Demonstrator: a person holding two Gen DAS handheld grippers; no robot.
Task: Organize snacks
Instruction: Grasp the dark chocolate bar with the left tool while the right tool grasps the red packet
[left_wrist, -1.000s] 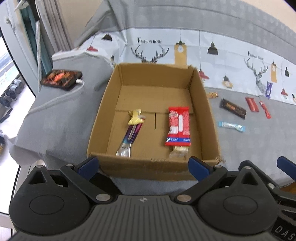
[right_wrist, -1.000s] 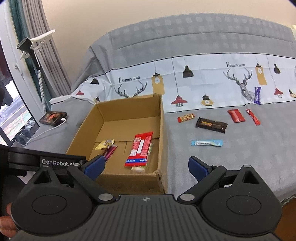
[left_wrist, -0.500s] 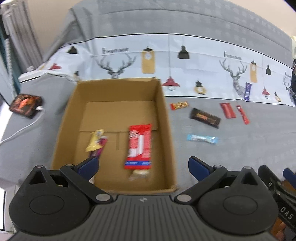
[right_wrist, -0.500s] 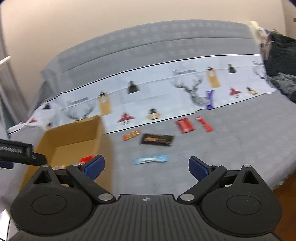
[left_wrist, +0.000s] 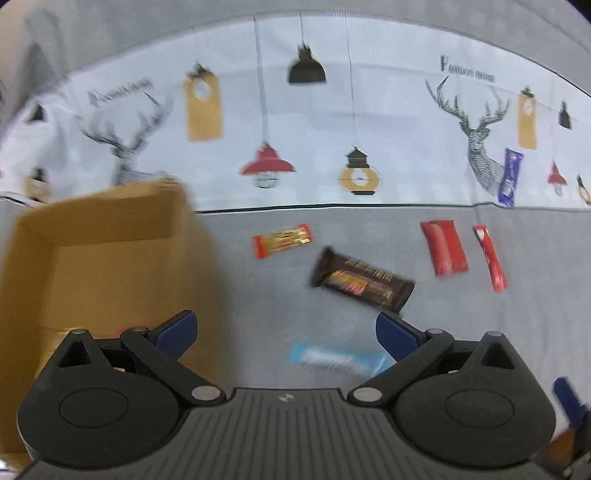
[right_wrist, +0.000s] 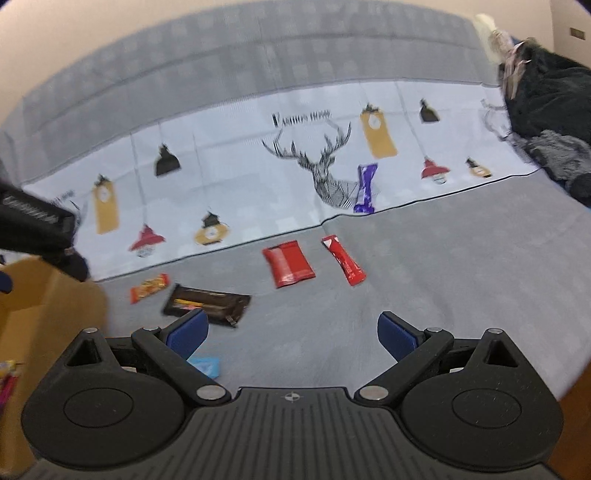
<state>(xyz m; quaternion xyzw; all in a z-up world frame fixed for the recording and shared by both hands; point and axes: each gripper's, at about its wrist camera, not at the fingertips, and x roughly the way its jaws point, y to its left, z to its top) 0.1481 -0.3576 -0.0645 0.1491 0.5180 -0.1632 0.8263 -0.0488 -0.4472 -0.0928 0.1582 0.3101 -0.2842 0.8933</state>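
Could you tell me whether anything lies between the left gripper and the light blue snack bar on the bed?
Nothing visible does. The left gripper hangs with its jaws open right over the blue bar, with only bare grey bedspread around it. The dark brown bar lies farther off, apart from it.

Probably bedroom, printed bedspread (right_wrist: 424, 258), heaped clothes (right_wrist: 546, 110)

The printed bedsheet (left_wrist: 388, 110) carries a line of dark serif lettering above the deer head (left_wrist: 476, 122); its large initial "F" can be made out, while the remaining letters are too blurred to read with certainty. The same lettering shows above the deer (right_wrist: 317, 158) in the right wrist view, equally smeared. The gold print on the dark brown snack bar (left_wrist: 364, 283) is illegible, as are the other wrappers.
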